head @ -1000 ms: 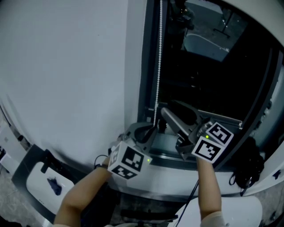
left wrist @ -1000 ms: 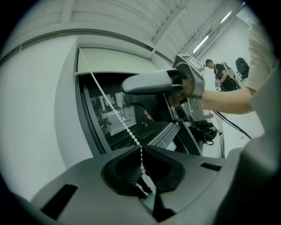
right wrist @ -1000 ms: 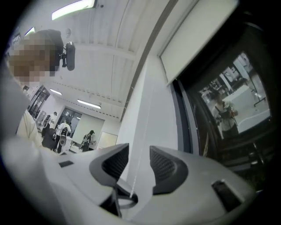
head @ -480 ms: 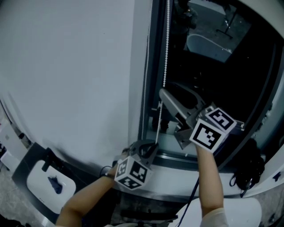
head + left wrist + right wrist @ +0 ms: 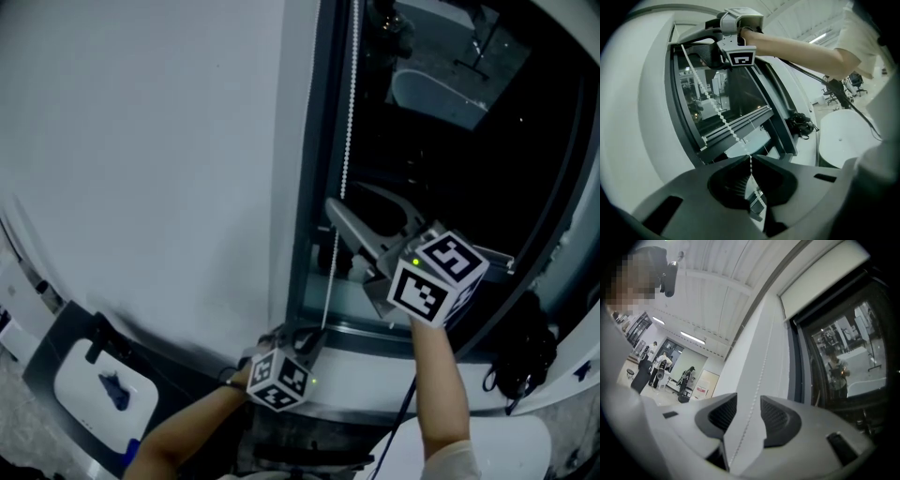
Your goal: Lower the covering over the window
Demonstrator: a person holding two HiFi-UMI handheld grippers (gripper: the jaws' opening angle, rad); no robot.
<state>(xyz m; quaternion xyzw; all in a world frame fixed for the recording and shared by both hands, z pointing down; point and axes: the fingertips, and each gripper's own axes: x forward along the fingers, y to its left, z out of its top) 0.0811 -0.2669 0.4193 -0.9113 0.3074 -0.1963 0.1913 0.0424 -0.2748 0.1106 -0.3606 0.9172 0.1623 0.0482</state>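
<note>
A white bead chain (image 5: 349,122) hangs down the left side of the dark window (image 5: 450,159). My left gripper (image 5: 319,336) is low at the sill, shut on the chain's lower part (image 5: 750,157); the chain (image 5: 710,98) runs taut up and left from its jaws. My right gripper (image 5: 345,199) is higher, pointing up along the chain. Its jaws have just been opening wider, and the chain (image 5: 761,366) passes between them (image 5: 749,401) untouched. The white blind (image 5: 820,280) covers only the top of the window.
A white wall (image 5: 141,141) lies left of the window frame. The grey sill (image 5: 375,361) runs below. Black cables or headphones (image 5: 520,361) hang at the right. A round white table (image 5: 843,145) stands behind. People (image 5: 661,366) stand far off.
My left gripper has dropped down the frame towards the sill, still shut on the chain. The right gripper has shifted a little up and left.
</note>
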